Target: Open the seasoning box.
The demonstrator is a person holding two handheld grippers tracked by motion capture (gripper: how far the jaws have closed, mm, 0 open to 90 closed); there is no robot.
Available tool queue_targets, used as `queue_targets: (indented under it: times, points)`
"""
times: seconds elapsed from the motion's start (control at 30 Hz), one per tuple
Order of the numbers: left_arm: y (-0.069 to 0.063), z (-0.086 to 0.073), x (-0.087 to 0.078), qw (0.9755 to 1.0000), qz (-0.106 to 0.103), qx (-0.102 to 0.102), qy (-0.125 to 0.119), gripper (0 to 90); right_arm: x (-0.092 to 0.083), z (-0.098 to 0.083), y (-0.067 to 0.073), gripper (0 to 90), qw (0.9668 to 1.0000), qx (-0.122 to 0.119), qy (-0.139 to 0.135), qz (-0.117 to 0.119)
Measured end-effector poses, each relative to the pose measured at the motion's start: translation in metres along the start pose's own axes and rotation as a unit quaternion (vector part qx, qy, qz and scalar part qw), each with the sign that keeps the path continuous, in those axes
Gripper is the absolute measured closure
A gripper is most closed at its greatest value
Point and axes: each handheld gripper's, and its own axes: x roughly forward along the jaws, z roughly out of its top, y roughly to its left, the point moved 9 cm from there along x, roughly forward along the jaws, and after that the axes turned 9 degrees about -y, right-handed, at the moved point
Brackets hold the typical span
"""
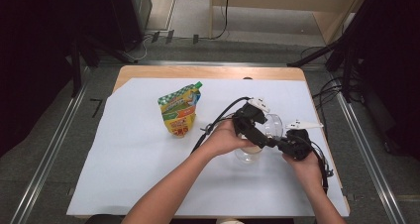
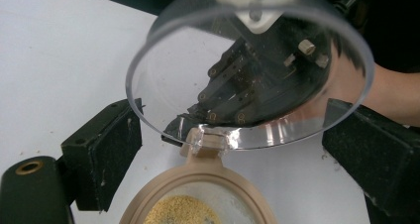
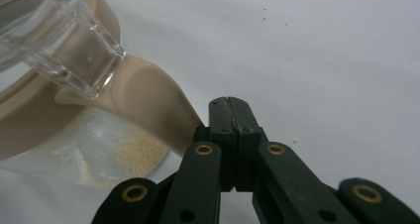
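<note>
Clear jar [image 1: 249, 152], grain inside, mid-counter. Hinged lid [image 2: 247, 70] raised. Left gripper [image 2: 233, 149] jaws released, straddling lid; right gripper [image 3: 231, 110] jaws clenched, empty, beside jar rim. Step: opening lid. Next, likely: swing lid fully back, fetch pouch [image 1: 179, 109].

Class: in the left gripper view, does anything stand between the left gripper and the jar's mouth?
Nothing visible: the clear lid is swung up behind the jar, leaving its mouth open before the left gripper.

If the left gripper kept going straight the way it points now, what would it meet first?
Probably the clear lid, tipped up on its hinge right ahead between the open jaws of the left gripper, above the beige-rimmed jar. Behind it is the right gripper; depth is unclear.
</note>
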Motion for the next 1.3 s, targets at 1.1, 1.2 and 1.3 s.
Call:
queue_targets:
  times: [1.1, 1.2, 1.3]
  points:
    - [-0.004, -0.026, -0.064, 0.9996, 0.013, -0.018, 0.019, 38.2, -0.051, -0.014, 0.03, 73.2, 0.9987, 0.012, -0.009, 0.048]
    - [-0.005, -0.029, -0.068, 0.9995, 0.016, -0.024, 0.011, 47.2, -0.056, -0.017, 0.043, 71.9, 0.9979, 0.011, -0.013, 0.063]
    - [-0.007, -0.035, -0.07, 0.9996, 0.016, -0.02, 0.012, 53.5, -0.057, -0.019, 0.058, 69.5, 0.9965, 0.004, -0.017, 0.082]
